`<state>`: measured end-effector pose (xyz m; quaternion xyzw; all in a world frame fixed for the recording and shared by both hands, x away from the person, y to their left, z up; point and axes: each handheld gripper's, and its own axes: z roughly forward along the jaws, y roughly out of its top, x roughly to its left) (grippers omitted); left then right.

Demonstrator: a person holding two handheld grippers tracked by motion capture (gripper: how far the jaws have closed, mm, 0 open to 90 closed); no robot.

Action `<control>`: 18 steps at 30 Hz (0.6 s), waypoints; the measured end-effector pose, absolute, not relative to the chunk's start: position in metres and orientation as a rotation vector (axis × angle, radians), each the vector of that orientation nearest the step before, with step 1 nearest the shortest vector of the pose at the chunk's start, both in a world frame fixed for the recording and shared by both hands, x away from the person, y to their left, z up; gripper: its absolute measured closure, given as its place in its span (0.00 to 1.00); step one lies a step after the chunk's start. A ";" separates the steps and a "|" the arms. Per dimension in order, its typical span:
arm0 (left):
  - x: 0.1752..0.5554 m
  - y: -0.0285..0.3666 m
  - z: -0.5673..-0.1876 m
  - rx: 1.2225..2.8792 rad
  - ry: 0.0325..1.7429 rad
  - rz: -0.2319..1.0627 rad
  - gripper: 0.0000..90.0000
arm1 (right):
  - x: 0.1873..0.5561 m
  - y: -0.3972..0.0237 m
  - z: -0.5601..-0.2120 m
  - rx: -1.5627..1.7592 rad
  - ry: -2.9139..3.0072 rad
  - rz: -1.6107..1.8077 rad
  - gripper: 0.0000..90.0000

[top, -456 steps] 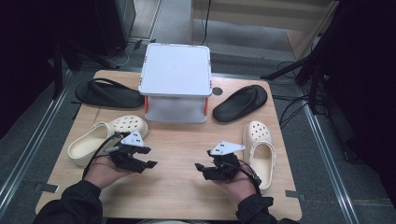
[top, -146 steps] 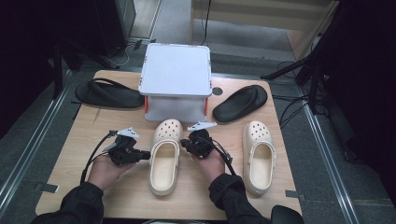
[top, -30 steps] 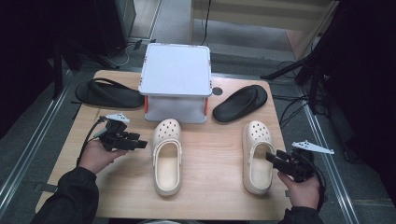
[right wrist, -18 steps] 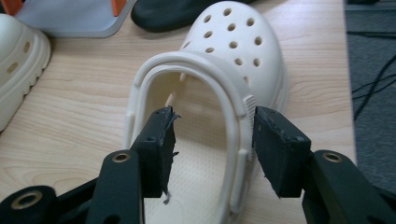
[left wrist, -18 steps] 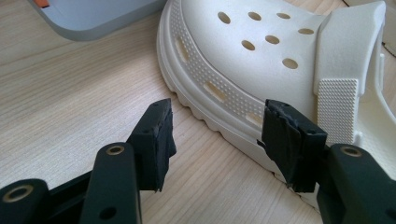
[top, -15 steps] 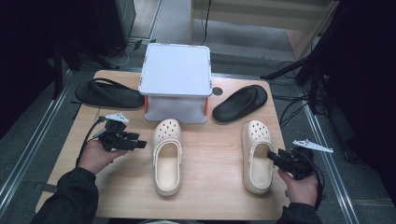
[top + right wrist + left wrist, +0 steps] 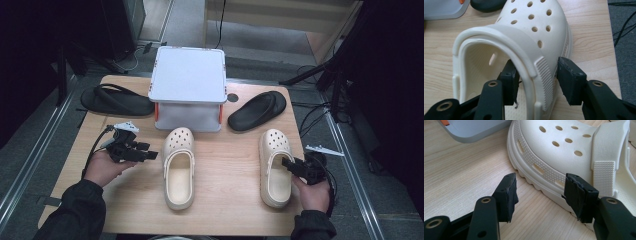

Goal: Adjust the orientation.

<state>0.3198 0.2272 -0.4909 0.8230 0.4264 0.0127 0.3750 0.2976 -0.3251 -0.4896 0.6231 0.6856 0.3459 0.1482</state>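
Right gripper view: the right gripper (image 7: 536, 82) is seen with jaws that have just been closing but not yet pressed, the side wall of the right clog (image 7: 524, 37) straddled between them, its long axis run front-to-back near the table's (image 7: 235, 165) right edge.

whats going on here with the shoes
A person at a wooden table works with hand-held tongs on a pair of cream perforated foam clogs. The right tongs straddle the side wall and strap hinge of the right clog, one jaw inside, one outside; the jaws have just been closing but don't look clamped yet. The left tongs sit open beside the left clog, holding nothing. Two black flip-flop sandals flank a grey lidded plastic box behind.
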 end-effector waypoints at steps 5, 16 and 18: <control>0.320 0.228 -0.491 2.106 1.091 0.035 0.49 | 0.298 -0.326 -0.491 1.803 1.951 1.014 0.63; 0.320 0.226 -0.491 2.113 1.078 0.045 0.51 | 0.297 -0.324 -0.487 1.787 1.881 0.992 0.77; 0.319 0.226 -0.491 2.111 1.075 0.051 0.51 | 0.297 -0.326 -0.486 1.798 1.870 1.004 0.80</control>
